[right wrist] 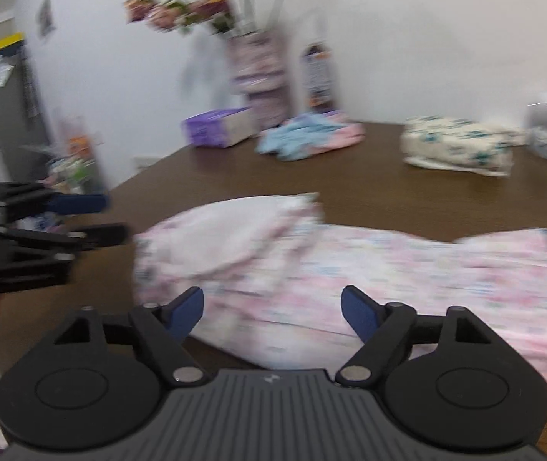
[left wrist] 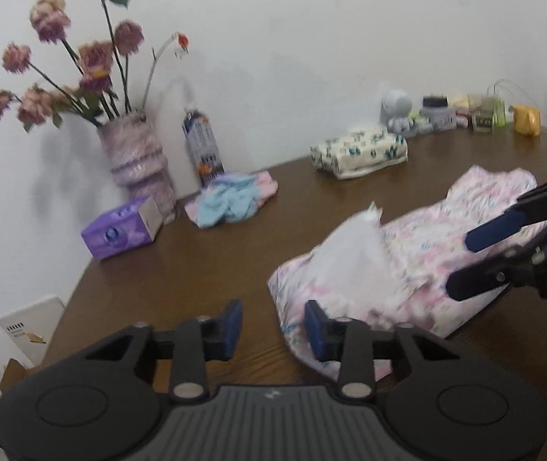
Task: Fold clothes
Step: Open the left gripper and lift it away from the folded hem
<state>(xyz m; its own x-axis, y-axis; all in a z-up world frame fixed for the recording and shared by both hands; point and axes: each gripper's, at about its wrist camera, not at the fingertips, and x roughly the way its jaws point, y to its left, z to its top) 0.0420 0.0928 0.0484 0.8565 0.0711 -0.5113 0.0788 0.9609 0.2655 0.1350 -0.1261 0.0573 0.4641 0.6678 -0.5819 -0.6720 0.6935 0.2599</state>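
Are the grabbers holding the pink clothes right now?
No. Both the left gripper and the right gripper are open, with nothing between their fingers. The pink floral garment lies on the table.

Vase of dried roses (left wrist: 135, 153), purple tissue box (left wrist: 121, 228), white figurine (left wrist: 397, 109)

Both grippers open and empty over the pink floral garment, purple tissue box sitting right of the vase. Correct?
One error: the purple tissue box sits left of the vase, as the left wrist view shows. The left gripper and right gripper are open and empty by the pink floral garment.
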